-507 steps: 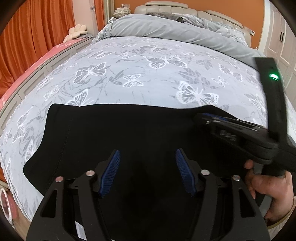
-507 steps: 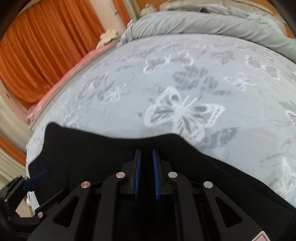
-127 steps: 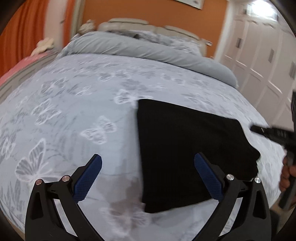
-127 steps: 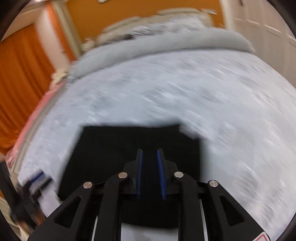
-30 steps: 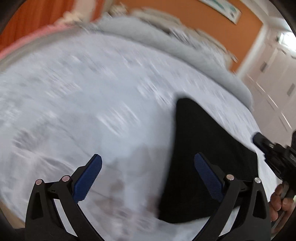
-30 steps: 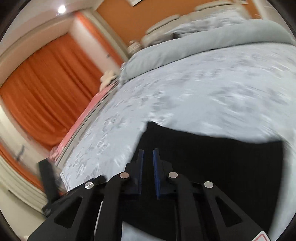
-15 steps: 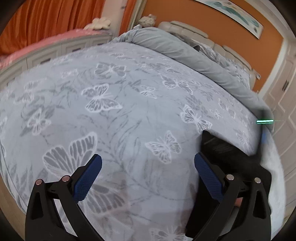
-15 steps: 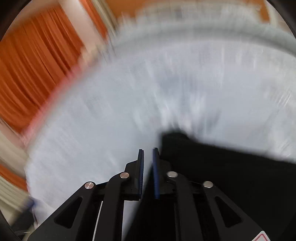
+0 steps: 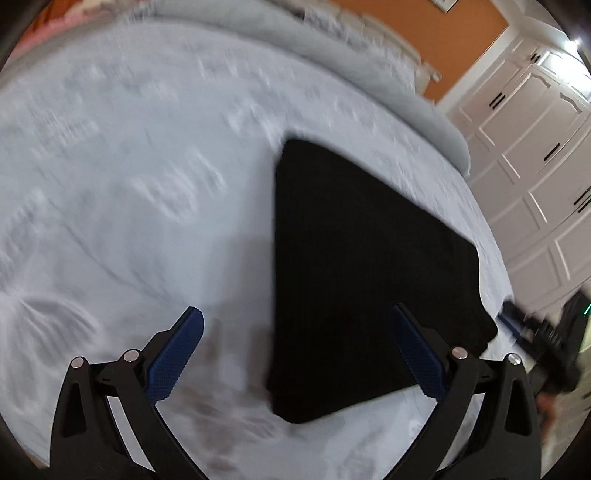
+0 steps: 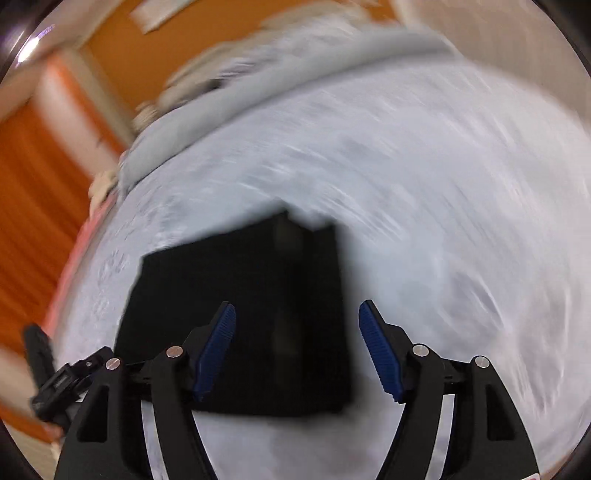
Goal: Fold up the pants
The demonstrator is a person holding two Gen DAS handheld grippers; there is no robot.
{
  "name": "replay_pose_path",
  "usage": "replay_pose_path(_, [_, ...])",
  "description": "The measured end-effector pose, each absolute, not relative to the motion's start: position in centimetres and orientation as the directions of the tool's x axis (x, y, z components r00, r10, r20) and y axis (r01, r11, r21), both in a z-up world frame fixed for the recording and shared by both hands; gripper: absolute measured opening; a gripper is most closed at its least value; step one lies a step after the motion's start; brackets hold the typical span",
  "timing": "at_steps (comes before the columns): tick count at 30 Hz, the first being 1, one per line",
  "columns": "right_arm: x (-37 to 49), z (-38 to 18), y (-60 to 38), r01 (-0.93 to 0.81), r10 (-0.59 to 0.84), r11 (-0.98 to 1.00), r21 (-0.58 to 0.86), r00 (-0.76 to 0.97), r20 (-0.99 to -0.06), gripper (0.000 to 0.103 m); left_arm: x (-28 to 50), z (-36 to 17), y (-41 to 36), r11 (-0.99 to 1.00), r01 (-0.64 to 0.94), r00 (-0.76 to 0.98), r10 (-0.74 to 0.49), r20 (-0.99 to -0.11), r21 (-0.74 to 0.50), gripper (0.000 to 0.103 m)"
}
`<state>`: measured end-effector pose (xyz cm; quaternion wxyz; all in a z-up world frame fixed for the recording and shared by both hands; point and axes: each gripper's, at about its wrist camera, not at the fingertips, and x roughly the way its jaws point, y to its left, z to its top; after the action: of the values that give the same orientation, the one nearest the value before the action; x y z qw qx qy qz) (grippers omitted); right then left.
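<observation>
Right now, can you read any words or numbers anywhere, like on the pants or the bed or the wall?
No readable text in either view.
Black pants: plain, no label showing.
Bedspread: blurred pattern only, no words.
Framed picture on the orange wall: too blurred to read.
Red-and-white sticker at the right wrist view's bottom edge: cut off, unreadable.

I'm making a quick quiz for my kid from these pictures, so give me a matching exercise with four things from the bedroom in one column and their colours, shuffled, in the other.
Things:
1. pants
2. bedspread
3. wall
4. claw pads

Colours:
A. orange
B. blue
C. black
D. pale grey

Pairs: 1-C, 2-D, 3-A, 4-B
</observation>
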<state>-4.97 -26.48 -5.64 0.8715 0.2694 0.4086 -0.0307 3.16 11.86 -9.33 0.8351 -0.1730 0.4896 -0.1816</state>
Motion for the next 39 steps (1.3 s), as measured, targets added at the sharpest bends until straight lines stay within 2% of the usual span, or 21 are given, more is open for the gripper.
replay_pose_path(3, [-7.6,-9.3,-29.3,0.295,0.316,0.724,0.624,0.662,-0.68,0.068,3.3,-10.9,10.5,0.871,0.129,0.409,-0.483,-0.774,-0.474,0.098])
replay_pose_path(5, [-8.0,-10.0,-28.9,0.256,0.383,0.7,0.667,0.654,-0.652,0.069,3.1,-11.0,9.7,0.887,0.145,0.431,-0.456,-0.779,-0.439,0.098])
replay_pose_path(7, [-7.8,-10.5,-28.6,0.2,0.459,0.685,0.701,0.629,-0.627,0.079,2.8,-11.1,8.9,0.894,0.173,0.443,-0.446,-0.778,-0.414,0.098])
replay_pose_path(8, [-7.5,-10.7,-28.4,0.19,0.482,0.674,0.714,0.619,-0.62,0.08,2.8,-11.2,8.4,0.896,0.192,0.45,-0.444,-0.775,-0.401,0.098])
replay_pose_path(9, [-7.3,-10.9,-27.9,0.181,0.501,0.664,0.725,0.611,-0.613,0.08,2.9,-11.3,8.1,0.895,0.208,0.452,-0.445,-0.773,-0.394,0.098])
replay_pose_path(10, [-7.1,-10.9,-27.4,0.16,0.511,0.666,0.728,0.613,-0.603,0.074,3.1,-11.3,7.7,0.894,0.223,0.453,-0.448,-0.771,-0.389,0.095])
replay_pose_path(11, [-6.9,-10.7,-27.0,0.142,0.501,0.683,0.717,0.623,-0.6,0.06,3.2,-11.2,7.6,0.891,0.221,0.457,-0.454,-0.765,-0.396,0.086])
replay_pose_path(12, [-6.5,-10.5,-26.4,0.112,0.501,0.7,0.705,0.627,-0.597,0.032,3.4,-11.1,7.6,0.876,0.226,0.444,-0.481,-0.756,-0.426,0.06])
replay_pose_path(13, [-6.3,-10.2,-26.2,0.114,0.492,0.71,0.695,0.626,-0.605,0.029,3.5,-10.8,7.9,0.868,0.192,0.427,-0.494,-0.757,-0.458,0.046])
replay_pose_path(16, [-7.6,-7.7,-25.7,0.083,0.493,0.708,0.701,0.652,-0.575,0.021,2.9,-8.7,9.3,0.845,0.17,0.408,-0.528,-0.745,-0.506,0.027])
replay_pose_path(18, [-9.0,-6.3,-25.1,0.06,0.511,0.695,0.716,0.66,-0.551,0.019,1.6,-6.9,10.0,0.854,0.189,0.407,-0.517,-0.753,-0.485,0.023])
replay_pose_path(21, [-12.0,-6.3,-24.9,0.06,0.529,0.696,0.716,0.632,-0.567,0.022,-1.2,-6.0,11.1,0.849,0.224,0.361,-0.528,-0.768,-0.478,0.026])
replay_pose_path(23, [-12.9,-9.2,-24.4,0.129,0.47,0.762,0.634,0.564,-0.679,0.034,-2.5,-8.0,11.0,0.874,0.233,0.328,-0.484,-0.811,-0.427,0.035])
replay_pose_path(24, [-13.1,-10.5,-24.4,0.165,0.438,0.779,0.605,0.548,-0.713,0.04,-2.9,-9.0,10.8,0.895,0.239,0.343,-0.442,-0.829,-0.378,0.044])
replay_pose_path(25, [-13.4,-10.7,-24.6,0.166,0.449,0.757,0.632,0.57,-0.688,0.043,-3.4,-9.6,11.0,0.906,0.229,0.38,-0.419,-0.825,-0.356,0.06])
replay_pose_path(26, [-13.9,-10.3,-25.0,0.18,0.457,0.722,0.669,0.602,-0.655,0.049,-3.8,-9.6,11.4,0.908,0.208,0.405,-0.418,-0.813,-0.363,0.067])
replay_pose_path(28, [-14.5,-8.5,-25.6,0.184,0.412,0.721,0.668,0.661,-0.627,0.065,-4.3,-9.0,12.5,0.887,0.173,0.434,-0.459,-0.775,-0.428,0.095])
replay_pose_path(30, [-14.8,-7.0,-25.7,0.154,0.379,0.732,0.664,0.718,-0.584,0.076,-4.3,-8.4,13.4,0.864,0.153,0.463,-0.492,-0.737,-0.48,0.098])
replay_pose_path(35, [-11.3,-4.9,-23.6,0.059,0.412,0.774,0.631,0.71,-0.572,0.077,-2.8,-8.3,14.5,0.855,0.106,0.486,-0.49,-0.723,-0.508,0.098])
replay_pose_path(38, [-7.9,-6.3,-22.0,0.089,0.34,0.855,0.511,0.648,-0.682,0.075,-3.3,-8.6,14.3,0.876,0.098,0.527,-0.448,-0.722,-0.473,0.098])
replay_pose_path(39, [-8.4,-7.0,-21.1,0.093,0.326,0.869,0.486,0.631,-0.704,0.056,-3.4,-8.7,14.1,0.886,0.102,0.535,-0.432,-0.726,-0.452,0.098])
